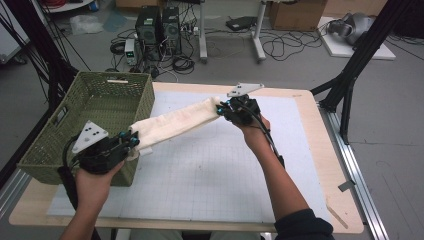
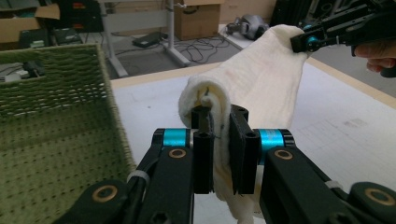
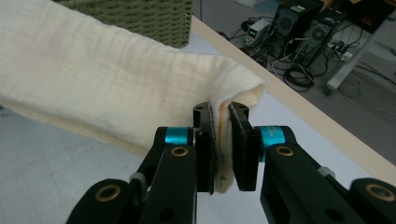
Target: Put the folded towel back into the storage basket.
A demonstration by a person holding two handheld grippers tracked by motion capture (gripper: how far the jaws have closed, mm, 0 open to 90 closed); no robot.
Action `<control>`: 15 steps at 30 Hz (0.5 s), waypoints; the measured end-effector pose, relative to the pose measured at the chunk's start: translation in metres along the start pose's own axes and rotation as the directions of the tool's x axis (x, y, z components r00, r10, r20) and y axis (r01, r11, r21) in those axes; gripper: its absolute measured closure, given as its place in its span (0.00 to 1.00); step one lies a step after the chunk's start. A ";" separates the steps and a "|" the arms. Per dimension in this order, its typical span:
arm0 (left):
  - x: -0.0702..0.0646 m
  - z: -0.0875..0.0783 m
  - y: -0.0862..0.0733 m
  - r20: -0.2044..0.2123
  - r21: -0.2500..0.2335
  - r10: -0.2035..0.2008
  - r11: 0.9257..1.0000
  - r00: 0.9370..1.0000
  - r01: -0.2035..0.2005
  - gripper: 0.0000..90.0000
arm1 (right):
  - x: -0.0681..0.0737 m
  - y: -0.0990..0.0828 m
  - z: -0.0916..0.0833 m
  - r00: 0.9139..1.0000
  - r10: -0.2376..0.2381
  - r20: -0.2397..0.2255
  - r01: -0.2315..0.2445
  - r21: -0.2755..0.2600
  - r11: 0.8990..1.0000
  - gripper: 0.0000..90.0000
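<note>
Fingers of both grippers are clamped on one cream towel (image 1: 175, 121), which is held stretched above the table (image 1: 320, 150) between them. No writing or brand can be read anywhere. One white gridded mat (image 1: 210, 170) is spread over the tabletop, and one green woven basket (image 1: 107, 100) is set at its left edge, just beside the left gripper (image 1: 134, 140). The towel's near end is pinched there, its far end by the right gripper (image 1: 220, 109). Two computer towers (image 1: 159, 25) and tangled cables (image 1: 285, 47) are seen on the floor beyond.
</note>
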State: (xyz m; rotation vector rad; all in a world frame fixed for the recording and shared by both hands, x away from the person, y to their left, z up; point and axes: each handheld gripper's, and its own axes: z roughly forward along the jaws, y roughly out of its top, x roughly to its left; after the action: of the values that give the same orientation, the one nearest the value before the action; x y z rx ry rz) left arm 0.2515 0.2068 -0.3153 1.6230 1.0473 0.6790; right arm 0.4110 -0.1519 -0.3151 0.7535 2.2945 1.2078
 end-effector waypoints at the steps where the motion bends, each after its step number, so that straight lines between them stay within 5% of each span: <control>1: 0.003 -0.003 0.000 -0.010 -0.003 -0.002 1.000 1.000 0.002 0.90 | 0.001 0.003 0.002 1.000 -0.005 -0.003 0.005 0.000 1.000 0.91; 15: 0.029 -0.033 -0.007 -0.102 -0.021 -0.034 0.999 0.994 0.032 0.90 | 0.021 0.055 0.053 0.994 -0.099 -0.047 0.098 -0.013 0.995 0.91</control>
State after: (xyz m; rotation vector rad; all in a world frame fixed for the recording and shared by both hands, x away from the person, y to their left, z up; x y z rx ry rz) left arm 0.2351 0.2484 -0.3141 1.5648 1.1357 0.7540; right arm 0.4410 -0.0800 -0.2990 0.6062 2.3324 1.2050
